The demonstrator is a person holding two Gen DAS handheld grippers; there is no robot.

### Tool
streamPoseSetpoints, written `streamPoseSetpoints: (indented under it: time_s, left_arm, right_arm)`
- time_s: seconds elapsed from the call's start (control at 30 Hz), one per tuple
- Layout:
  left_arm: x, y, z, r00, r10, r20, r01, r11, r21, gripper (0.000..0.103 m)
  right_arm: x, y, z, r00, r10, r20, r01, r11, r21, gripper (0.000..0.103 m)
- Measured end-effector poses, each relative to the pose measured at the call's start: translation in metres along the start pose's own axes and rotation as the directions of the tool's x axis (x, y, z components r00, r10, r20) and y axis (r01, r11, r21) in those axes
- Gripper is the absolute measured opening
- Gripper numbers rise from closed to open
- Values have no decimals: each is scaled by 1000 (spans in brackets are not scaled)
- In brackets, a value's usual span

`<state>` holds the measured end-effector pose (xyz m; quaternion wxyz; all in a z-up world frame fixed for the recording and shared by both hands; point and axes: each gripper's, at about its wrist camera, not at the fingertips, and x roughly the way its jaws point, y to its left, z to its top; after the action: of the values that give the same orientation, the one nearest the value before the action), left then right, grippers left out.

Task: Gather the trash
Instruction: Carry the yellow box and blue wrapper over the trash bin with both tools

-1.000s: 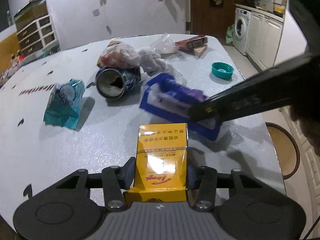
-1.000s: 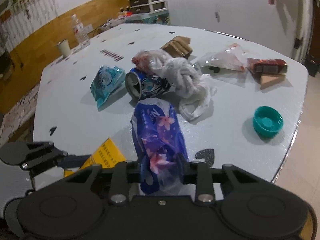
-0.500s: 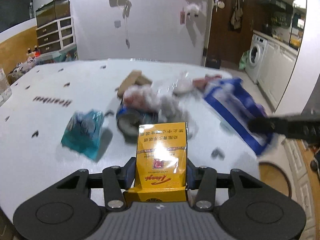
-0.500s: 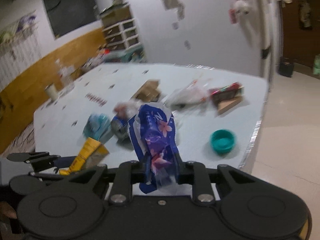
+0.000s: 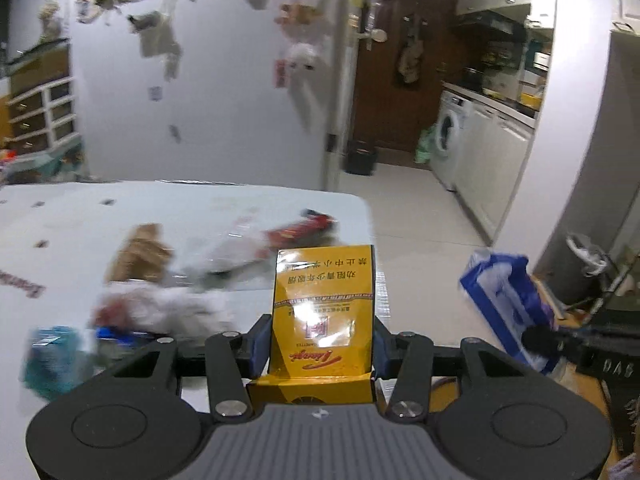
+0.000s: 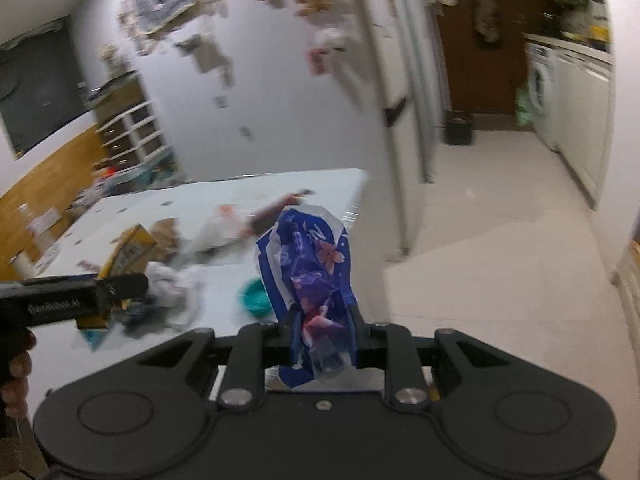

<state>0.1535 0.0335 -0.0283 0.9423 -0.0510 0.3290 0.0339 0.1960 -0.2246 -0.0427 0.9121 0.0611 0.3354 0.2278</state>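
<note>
My left gripper (image 5: 320, 340) is shut on a yellow carton (image 5: 322, 304), held upright above the near edge of the white table (image 5: 160, 208). Between the pads of my right gripper (image 6: 324, 332), which is shut, sits a crumpled blue floral wrapper (image 6: 310, 268); it hangs past the table's right edge over the floor, and it shows in the left wrist view as the blue wrapper (image 5: 508, 300). On the table lie a red packet (image 5: 304, 226), brown cardboard (image 5: 140, 252), a white crumpled bag (image 5: 168, 308), a teal packet (image 5: 52, 352) and a teal lid (image 6: 254, 296).
Pale tiled floor (image 6: 500, 240) opens to the right of the table. A washing machine (image 5: 448, 140) and white cabinets line the far right wall. A small dark bin (image 5: 360, 158) stands by the brown door. A grey container with a white liner (image 5: 584, 256) stands low right.
Both grippers have risen and swung right, away from the table, with the yellow carton and the blue wrapper in them. The table's trash now sits low and left in both views.
</note>
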Motion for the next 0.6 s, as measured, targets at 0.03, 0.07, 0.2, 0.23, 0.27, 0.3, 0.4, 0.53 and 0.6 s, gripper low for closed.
streamPoseSetpoints:
  time_s: [0.03,0.07,0.2,0.23,0.27,0.3,0.4,0.53,0.6]
  left_arm:
    - [6,-9,1,1000,-17,-9,17,1000,-1,50]
    - [14,-19,0,999,-38,-20,38,999,-1,50]
    - [44,-57,-7,992,-100,-76,100,995,-4,49]
    - [51,-65,-9,989,-113,-95,113,994,-7,49]
    - [60,-76,-12,985,-128,-118,128,992,-7,50]
    - [67,-81,-16,981,-137,-137,137,991,-6,49]
    - [92,-106,-30,965,-159,-208,164,986,8,49]
    - [122,-131,-48,940,-180,-290,190,982,7,49]
    - [137,-141,-56,922,-198,-332,208,978,-6,49]
  right_arm:
    - [-1,-8,-3,1000,-18,-5,18,1000,14,23]
    - [-2,-18,-5,999,-37,-10,37,999,29,23]
    - [-3,-59,-20,993,-107,-49,111,991,81,23]
    - [-2,-69,-26,990,-123,-62,129,987,98,23]
    - [0,-78,-30,988,-134,-75,142,983,112,23]
    - [1,-89,-36,985,-148,-92,160,978,132,23]
    - [8,-117,-54,972,-185,-144,209,961,182,23]
    - [19,-145,-78,954,-207,-217,256,939,229,23]
    - [27,-157,-87,943,-216,-252,278,929,246,23]
